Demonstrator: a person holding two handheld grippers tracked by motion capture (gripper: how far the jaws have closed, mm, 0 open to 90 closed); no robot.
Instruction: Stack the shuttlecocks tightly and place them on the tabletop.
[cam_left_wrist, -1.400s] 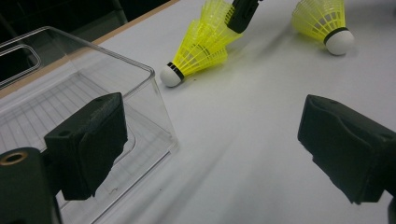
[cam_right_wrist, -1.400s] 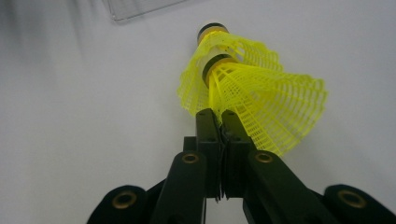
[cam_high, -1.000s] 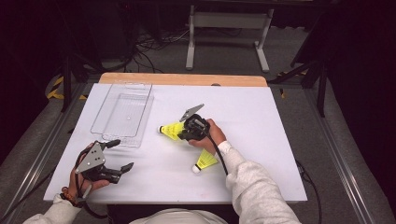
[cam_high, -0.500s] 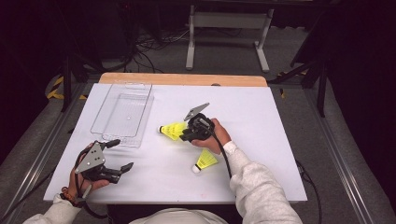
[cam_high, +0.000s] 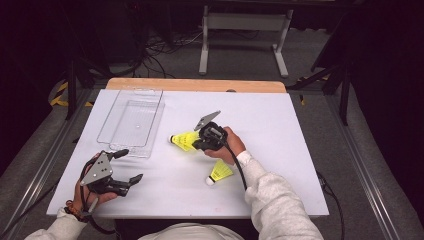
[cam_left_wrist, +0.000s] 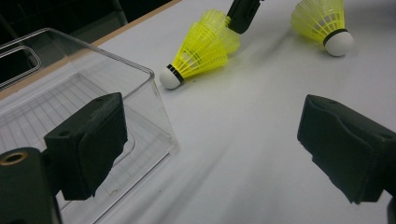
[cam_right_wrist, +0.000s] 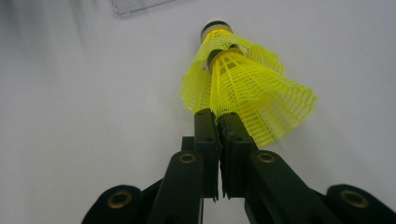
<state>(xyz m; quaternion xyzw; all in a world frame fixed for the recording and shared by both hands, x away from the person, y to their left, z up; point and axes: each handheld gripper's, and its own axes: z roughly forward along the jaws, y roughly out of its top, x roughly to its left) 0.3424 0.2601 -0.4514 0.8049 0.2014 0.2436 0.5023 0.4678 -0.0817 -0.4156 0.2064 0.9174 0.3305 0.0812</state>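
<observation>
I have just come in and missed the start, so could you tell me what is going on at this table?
A person is working with a hand-held gripper in each hand. The right gripper has just closed on the skirt of a yellow shuttlecock, which seems to be two nested together, near the clear plastic tray. The left gripper waits open at the table's near edge, holding nothing. Another shuttlecock lies loose on the table beside the right forearm.

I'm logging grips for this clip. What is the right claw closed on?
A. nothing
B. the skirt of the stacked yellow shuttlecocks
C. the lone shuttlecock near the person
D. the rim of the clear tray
B: in the right gripper view the right claw pinches the net skirt of the stacked yellow shuttlecocks.
</observation>
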